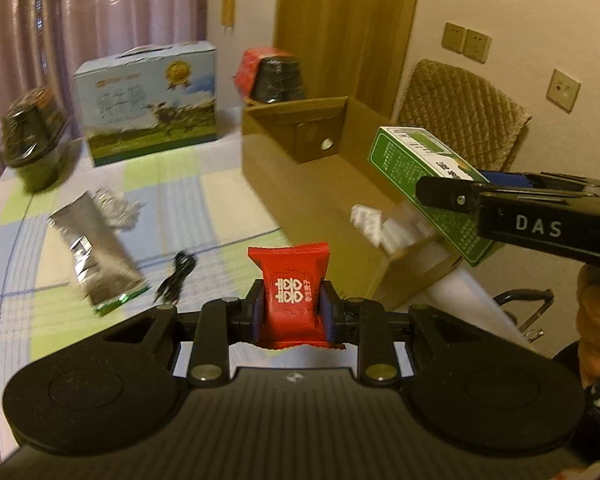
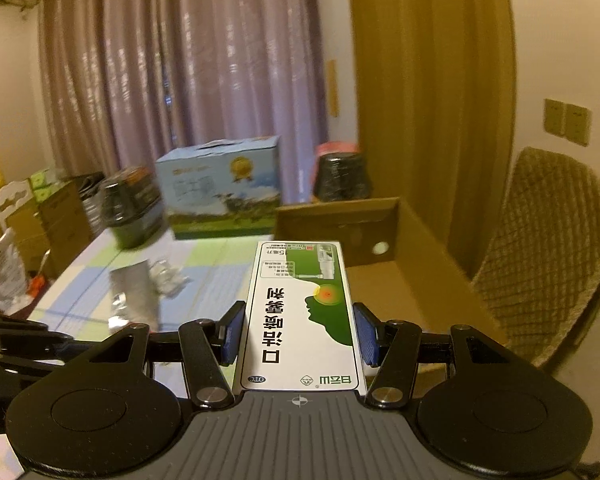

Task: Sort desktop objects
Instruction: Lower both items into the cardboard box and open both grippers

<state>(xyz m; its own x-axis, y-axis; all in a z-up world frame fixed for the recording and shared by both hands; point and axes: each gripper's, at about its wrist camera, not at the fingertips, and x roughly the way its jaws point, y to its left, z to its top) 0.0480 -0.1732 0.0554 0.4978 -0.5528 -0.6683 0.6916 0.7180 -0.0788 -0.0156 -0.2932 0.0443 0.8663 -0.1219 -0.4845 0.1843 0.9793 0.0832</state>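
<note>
My left gripper point(image 1: 293, 306) is shut on a red candy packet point(image 1: 290, 292) with white characters, held above the checked tablecloth near the cardboard box point(image 1: 300, 184). My right gripper point(image 2: 299, 330) is shut on a green and white medicine box point(image 2: 300, 312). In the left wrist view that medicine box point(image 1: 416, 172) hangs over the right side of the open cardboard box, with the right gripper's arm point(image 1: 540, 220) coming in from the right. White packets point(image 1: 376, 224) lie inside the cardboard box.
On the tablecloth point(image 1: 204, 216) lie a silver foil pouch point(image 1: 96, 252), crumpled foil point(image 1: 116, 204) and a black cable point(image 1: 178, 276). A blue milk carton box point(image 1: 148, 100), a dark wrapped bowl point(image 1: 32, 136) and another bowl point(image 1: 276, 76) stand at the back. A wicker chair point(image 1: 460, 116) stands right.
</note>
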